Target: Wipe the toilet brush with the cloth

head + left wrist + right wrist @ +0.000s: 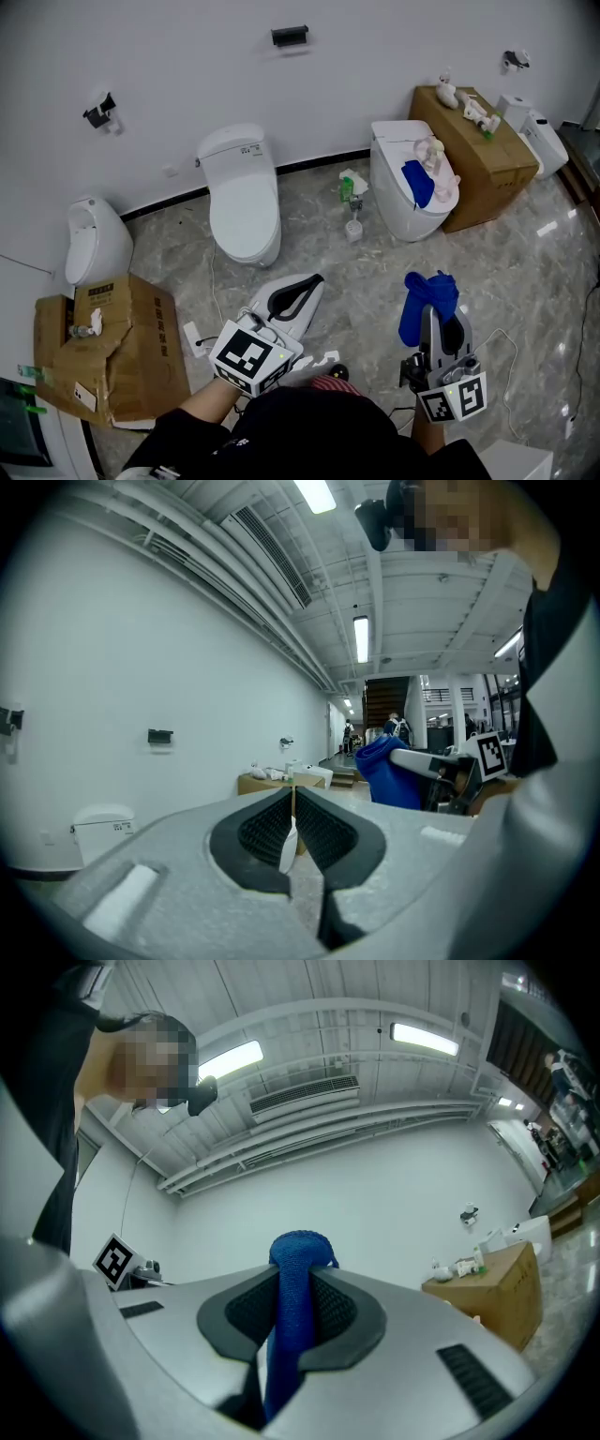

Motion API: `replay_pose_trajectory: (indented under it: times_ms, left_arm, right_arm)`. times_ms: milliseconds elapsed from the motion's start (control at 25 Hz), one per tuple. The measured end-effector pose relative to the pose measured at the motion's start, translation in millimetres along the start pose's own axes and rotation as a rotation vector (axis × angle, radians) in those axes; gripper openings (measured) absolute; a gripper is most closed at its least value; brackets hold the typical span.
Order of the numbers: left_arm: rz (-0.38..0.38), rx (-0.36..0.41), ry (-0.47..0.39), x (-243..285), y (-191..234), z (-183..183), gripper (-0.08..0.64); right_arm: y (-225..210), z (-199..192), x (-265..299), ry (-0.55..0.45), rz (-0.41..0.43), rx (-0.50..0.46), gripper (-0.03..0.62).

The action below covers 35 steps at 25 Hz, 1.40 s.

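Right gripper, lower right, clamps the blue cloth. Left gripper, lower centre, has its jaws pressed together on nothing. Toilet brush waits upper centre on the floor, between two toilets.

The left gripper has a pale grey-white shell with black ribbed pads and carries a white cube printed with black square markers. The right gripper is silver-grey (its pads are the same black ribbing), with its own marker cube. The person wears black sleeves.
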<state>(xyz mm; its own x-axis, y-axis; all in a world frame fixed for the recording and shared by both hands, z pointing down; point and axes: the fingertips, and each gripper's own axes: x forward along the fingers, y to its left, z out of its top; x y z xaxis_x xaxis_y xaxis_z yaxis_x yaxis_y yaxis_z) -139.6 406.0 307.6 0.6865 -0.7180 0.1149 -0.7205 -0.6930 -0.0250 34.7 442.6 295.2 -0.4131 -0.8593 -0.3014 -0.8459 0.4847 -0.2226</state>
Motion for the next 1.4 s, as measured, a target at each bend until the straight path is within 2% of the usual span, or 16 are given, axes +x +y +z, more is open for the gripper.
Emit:
replay_pose_trajectory:
  times_ms: [360, 760, 1400]
  left_arm:
    - [-0.007, 0.006, 0.034, 20, -25, -2, 0.003]
    - [-0.048, 0.047, 0.028, 36, -48, 7, 0.003]
    - [-0.073, 0.02, 0.008, 45, -29, 8, 0.004]
  right_arm:
    - [-28, 10, -13, -0.024, 0.006, 0.018, 0.064]
    - [-37, 10, -27, -0.019, -0.001, 0.032, 0.064]
    - [-35, 2, -12, -0.02, -0.013, 0.021, 0.064]
